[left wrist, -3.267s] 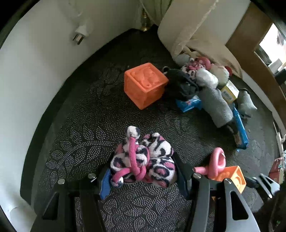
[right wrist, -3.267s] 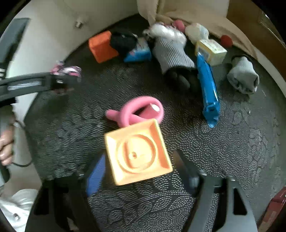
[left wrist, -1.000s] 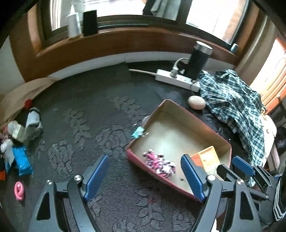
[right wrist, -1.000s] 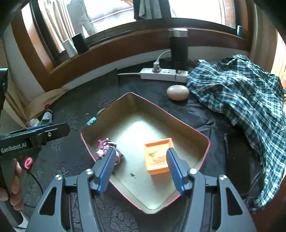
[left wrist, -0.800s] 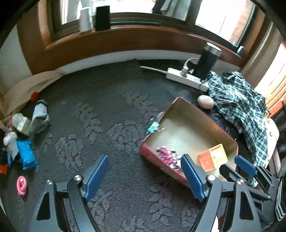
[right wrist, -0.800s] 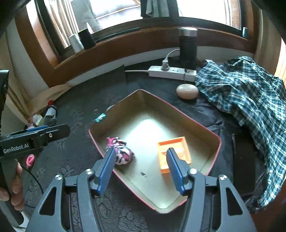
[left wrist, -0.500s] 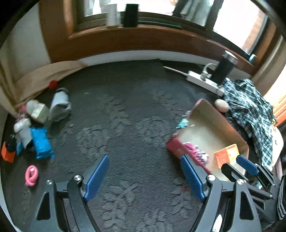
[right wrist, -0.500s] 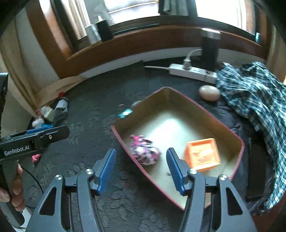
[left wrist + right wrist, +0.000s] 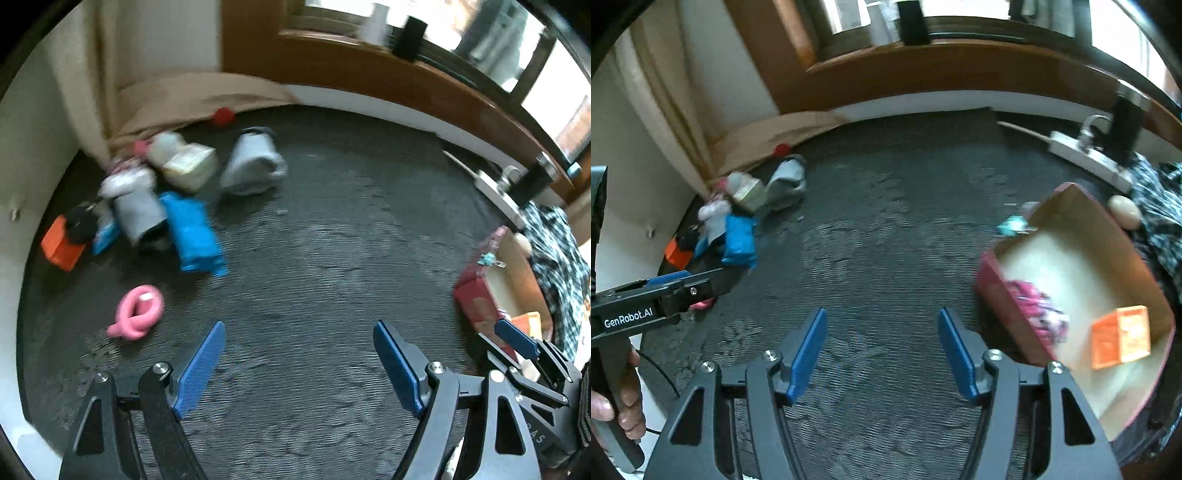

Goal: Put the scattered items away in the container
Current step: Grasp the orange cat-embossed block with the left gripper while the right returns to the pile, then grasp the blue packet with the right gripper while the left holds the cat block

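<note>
The red-walled box (image 9: pixel 993 273) sits on the dark carpet at the right, holding a pink leopard-print plush (image 9: pixel 1039 314) and an orange block (image 9: pixel 1119 338); the box (image 9: pixel 476 295) shows at the right edge of the left wrist view. A pile of scattered items lies at the far left: a blue packet (image 9: pixel 194 232), a grey sock roll (image 9: pixel 253 166), a cream carton (image 9: pixel 190 166), an orange cube (image 9: pixel 59 245). A pink ring toy (image 9: pixel 136 312) lies alone, just left of and beyond my left gripper (image 9: pixel 299 363), which is open and empty. My right gripper (image 9: pixel 882 347) is open and empty too.
A white power strip (image 9: pixel 1086 155) with a black cylinder (image 9: pixel 1126 122) lies by the back wall. A plaid cloth (image 9: pixel 1163 210) and a beige oval object (image 9: pixel 1124 212) sit behind the box. A beige curtain hem (image 9: pixel 199 99) drapes behind the pile. A hand (image 9: pixel 617 410) holds the left gripper's handle.
Both views have swung left, away from the box and toward the pile. The plush and orange block, carried 3.3 s ago, lie in the box; both grippers stay open and empty.
</note>
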A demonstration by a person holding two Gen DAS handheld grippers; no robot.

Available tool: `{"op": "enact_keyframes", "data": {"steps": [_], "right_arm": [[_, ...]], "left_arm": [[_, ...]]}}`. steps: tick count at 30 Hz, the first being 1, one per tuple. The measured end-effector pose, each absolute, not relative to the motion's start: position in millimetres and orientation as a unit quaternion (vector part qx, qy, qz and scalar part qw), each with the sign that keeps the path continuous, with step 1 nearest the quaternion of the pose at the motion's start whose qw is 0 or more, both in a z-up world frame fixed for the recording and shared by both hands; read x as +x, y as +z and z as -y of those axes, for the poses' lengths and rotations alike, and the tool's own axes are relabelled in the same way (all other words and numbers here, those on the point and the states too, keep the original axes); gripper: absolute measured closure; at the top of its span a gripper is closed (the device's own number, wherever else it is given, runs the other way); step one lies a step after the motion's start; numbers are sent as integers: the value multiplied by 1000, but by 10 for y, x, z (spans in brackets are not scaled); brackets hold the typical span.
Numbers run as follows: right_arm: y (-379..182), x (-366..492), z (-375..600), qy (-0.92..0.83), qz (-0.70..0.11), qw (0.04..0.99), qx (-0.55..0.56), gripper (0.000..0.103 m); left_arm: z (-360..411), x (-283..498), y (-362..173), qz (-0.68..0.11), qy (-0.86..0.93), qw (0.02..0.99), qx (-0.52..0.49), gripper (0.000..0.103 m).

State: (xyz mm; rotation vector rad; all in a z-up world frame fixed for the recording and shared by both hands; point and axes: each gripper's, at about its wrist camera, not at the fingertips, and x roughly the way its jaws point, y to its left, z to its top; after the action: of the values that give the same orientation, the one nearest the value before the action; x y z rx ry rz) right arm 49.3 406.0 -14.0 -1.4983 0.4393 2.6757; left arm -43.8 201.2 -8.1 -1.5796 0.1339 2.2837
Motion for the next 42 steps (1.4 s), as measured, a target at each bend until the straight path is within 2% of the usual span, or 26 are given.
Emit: {"op": "enact_keyframes", "data": {"steps": [11, 19, 29, 37, 42], "right_arm": [[-295, -51, -3141, 851, -115, -35, -511, 37], [-425, -273, -2787, 839, -107, -28, -533, 37], [-495, -471, -2608, 829, -101, -4, -550, 36], [-550, -635, -2537, 822, -91, 10, -562, 36], [-619, -710, -2506, 818, -86, 15, -569, 36]], "left_arm": [[-560, -952, -233, 17, 818, 71, -571, 19], [362, -1449, -340, 55, 821, 17, -567, 19], [586, -1986, -587, -14, 828, 49, -558, 19], [476, -2312, -830, -120, 820, 98, -551, 19], [489, -2472, -1005, -132, 805, 125, -565, 19]]}}
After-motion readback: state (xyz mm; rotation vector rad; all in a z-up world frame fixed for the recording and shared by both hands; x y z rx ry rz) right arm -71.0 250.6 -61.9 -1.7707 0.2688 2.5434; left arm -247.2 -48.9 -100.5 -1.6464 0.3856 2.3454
